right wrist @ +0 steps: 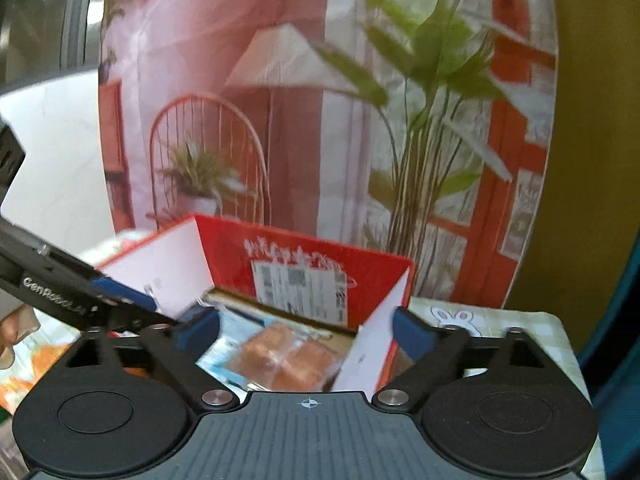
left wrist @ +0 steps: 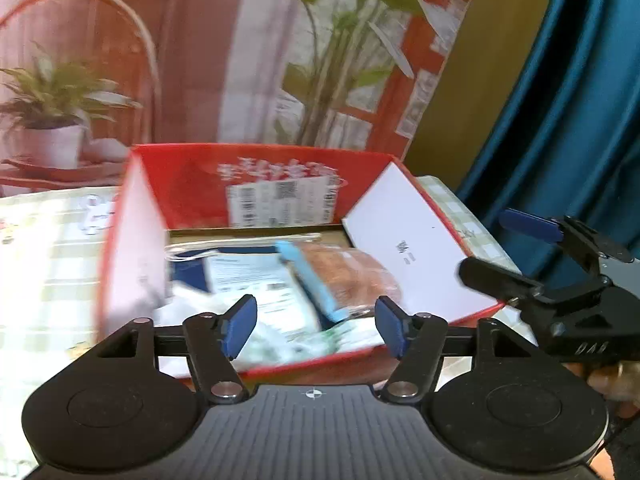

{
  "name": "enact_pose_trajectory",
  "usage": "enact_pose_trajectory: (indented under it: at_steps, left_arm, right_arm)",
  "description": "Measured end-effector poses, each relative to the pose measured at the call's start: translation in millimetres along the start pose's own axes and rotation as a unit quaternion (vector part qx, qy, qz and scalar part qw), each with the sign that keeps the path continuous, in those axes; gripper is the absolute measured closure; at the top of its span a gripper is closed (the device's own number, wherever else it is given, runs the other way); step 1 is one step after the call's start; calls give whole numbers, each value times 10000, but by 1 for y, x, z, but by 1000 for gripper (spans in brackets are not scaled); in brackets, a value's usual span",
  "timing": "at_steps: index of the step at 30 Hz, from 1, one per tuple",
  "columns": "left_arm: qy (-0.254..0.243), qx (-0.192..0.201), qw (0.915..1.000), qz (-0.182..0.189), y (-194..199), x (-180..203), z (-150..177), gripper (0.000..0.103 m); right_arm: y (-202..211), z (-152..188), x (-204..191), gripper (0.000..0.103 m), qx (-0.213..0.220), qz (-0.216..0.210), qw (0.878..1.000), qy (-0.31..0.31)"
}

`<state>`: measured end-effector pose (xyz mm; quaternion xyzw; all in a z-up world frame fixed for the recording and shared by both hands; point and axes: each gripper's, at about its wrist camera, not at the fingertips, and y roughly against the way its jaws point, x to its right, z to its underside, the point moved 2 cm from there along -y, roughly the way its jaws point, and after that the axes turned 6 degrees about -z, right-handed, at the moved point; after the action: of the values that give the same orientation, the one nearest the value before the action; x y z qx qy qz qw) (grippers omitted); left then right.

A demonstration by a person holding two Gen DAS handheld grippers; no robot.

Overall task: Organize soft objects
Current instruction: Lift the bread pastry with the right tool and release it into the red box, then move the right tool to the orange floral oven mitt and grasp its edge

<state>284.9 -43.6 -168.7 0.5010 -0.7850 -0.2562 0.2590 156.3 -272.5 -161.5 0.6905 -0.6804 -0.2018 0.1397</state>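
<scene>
A red cardboard box (left wrist: pixel 276 184) with open flaps stands on the table. Inside lie a bagged bread loaf (left wrist: pixel 352 276), a white packet with a printed label (left wrist: pixel 252 280) and other soft plastic packs. My left gripper (left wrist: pixel 316 326) is open and empty, just in front of the box's near wall. The right gripper shows in the left wrist view at the right, open (left wrist: pixel 508 248), beside the box's right flap. In the right wrist view the right gripper (right wrist: pixel 306 332) is open over the box (right wrist: pixel 232 256), with the bread pack (right wrist: pixel 288 360) between its fingers, not touching.
A checked tablecloth (left wrist: pixel 48 264) covers the table. A printed backdrop with plants and a chair (left wrist: pixel 200 60) stands behind the box. A blue curtain (left wrist: pixel 568 120) hangs at the right. Orange-patterned packs (right wrist: pixel 24 376) lie at the left in the right wrist view.
</scene>
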Motion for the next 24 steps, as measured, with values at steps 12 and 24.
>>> enact_pose_trajectory:
  at_steps: [12, 24]
  left_arm:
    - [571, 22, 9974, -441, 55, -68, 51, 34]
    - [1140, -266, 9900, -790, 59, -133, 113, 34]
  right_arm:
    - [28, 25, -51, 0, 403, 53, 9957, -830]
    - [1, 81, -117, 6, -735, -818, 9910, -769]
